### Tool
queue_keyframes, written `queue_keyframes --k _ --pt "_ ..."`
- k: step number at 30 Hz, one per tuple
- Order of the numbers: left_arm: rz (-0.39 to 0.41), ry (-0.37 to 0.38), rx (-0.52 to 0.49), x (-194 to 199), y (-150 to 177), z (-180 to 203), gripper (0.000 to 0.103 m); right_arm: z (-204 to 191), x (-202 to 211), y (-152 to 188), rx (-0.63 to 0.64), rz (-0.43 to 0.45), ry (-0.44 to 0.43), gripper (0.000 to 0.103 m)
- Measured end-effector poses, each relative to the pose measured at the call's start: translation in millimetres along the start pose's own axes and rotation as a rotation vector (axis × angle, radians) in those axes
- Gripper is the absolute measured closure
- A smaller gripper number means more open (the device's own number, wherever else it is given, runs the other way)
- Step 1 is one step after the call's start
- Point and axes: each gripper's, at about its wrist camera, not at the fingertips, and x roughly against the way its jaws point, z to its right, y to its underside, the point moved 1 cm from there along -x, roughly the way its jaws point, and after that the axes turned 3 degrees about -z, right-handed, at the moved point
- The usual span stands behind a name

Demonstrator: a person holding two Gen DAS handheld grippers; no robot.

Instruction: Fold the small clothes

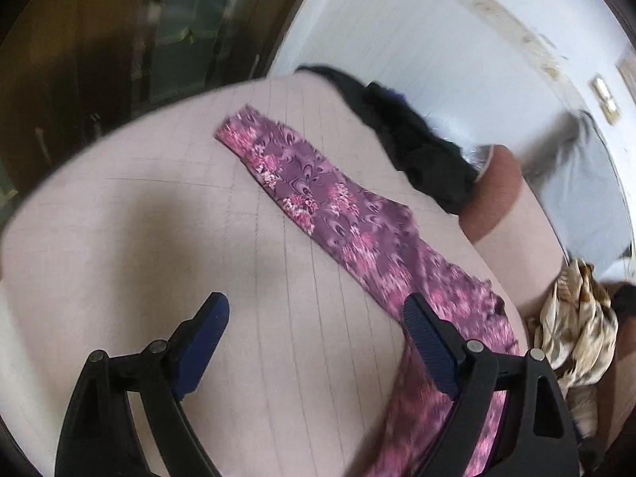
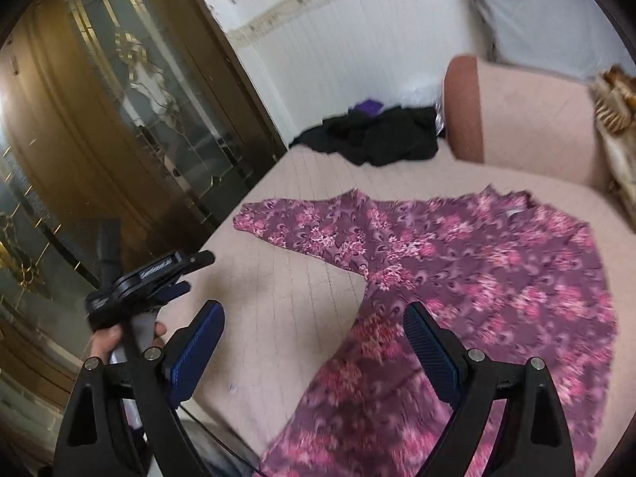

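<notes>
— Where are your grippers, and have they got hold of anything?

— My left gripper (image 1: 316, 320) has its jaws spread wide with nothing between them; only bare pink sofa seat (image 1: 159, 218) shows in the gap. My right gripper (image 2: 314, 332) is just as wide apart and grips nothing either. In the right wrist view my left gripper (image 2: 159, 282) shows off to the left of my right jaws, in my left hand (image 2: 115, 336), out by the seat's edge.

— And the garment?

— The purple floral top (image 2: 477, 278) lies spread on the sofa seat (image 2: 278, 298). Its body runs under and past my right gripper's right jaw, and its hem hangs over the front edge below. One sleeve (image 2: 302, 230) stretches out flat ahead of my right jaws, toward the left. Seen from my left gripper, the floral top (image 1: 357, 238) runs from far ahead of the jaws down behind my right-hand finger (image 1: 431, 342); whether that finger touches the cloth I can't tell.

— Anything else nearby?

— A heap of black clothes (image 2: 377, 135) lies far ahead at the back of the seat, well apart from the top, beside a pink cushion (image 2: 516, 119). A brown-and-cream patterned cloth (image 1: 572, 326) sits right of my left jaws. A glass-fronted wooden cabinet (image 2: 119, 119) stands off to the left.
</notes>
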Motion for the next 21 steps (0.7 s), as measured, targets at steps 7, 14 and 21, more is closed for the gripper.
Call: queue_keyframes --k 7,14,21 --pt "-0.073 -0.017 0.217 -90.8 -76.3 -52.9 0.015 37.6 -90.1 -26.4 -0.060 -0.104 -0.012 0.014" --pt "-0.078 -0.103 0.257 -152.2 -102.4 -39.8 0.026 64.6 -123.1 -33.5 -0.071 -0.127 -0.019 0.020" --pt "0.020 -0.181 0.343 -155.9 -123.4 -50.0 0.098 65.5 -106.8 -26.4 -0.037 -0.104 0.003 0.021"
